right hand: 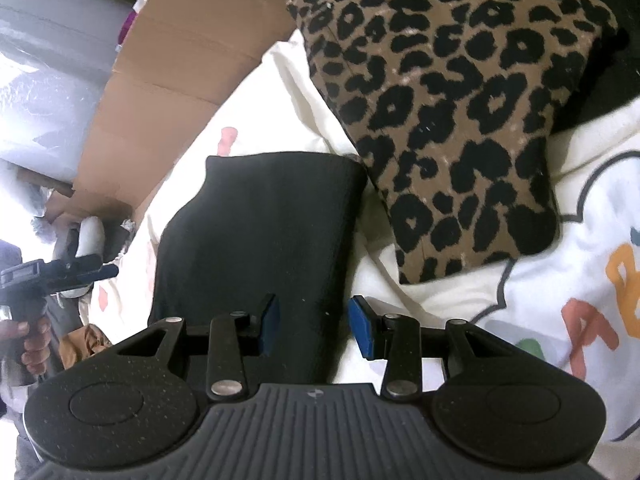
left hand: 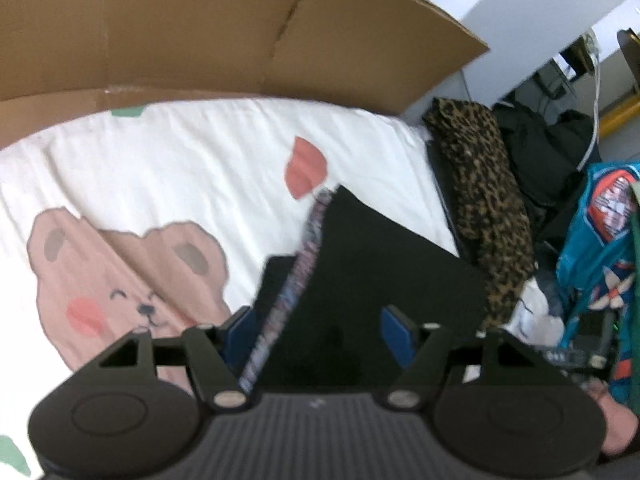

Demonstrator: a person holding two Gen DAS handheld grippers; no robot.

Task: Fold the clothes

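The black garment (left hand: 360, 272) lies flat on the cartoon-printed sheet (left hand: 160, 160), toward the sheet's right edge, just beside a folded leopard-print piece (left hand: 480, 208) that sits along that edge. A patterned band (left hand: 308, 256) runs down the garment's left side, which looks like a waistband or trim turned up by a fold.

The left gripper (left hand: 316, 332) hangs over the garment's near end with its jaws spread wide; the band and black cloth show between the blue pads (left hand: 396, 332), but the pads do not press on them, so nothing is grasped. It seems placed to take that banded edge for the next fold.

The right gripper (right hand: 312, 330) stands over the garment's (right hand: 260, 240) near right border, jaws partly apart, cloth lying between them without either pad pinching it. Held there, it probably steadies that side or waits to lift it. The leopard-print piece (right hand: 452, 120) looks already folded and set aside by the cardboard (left hand: 200, 28) at the far edge.
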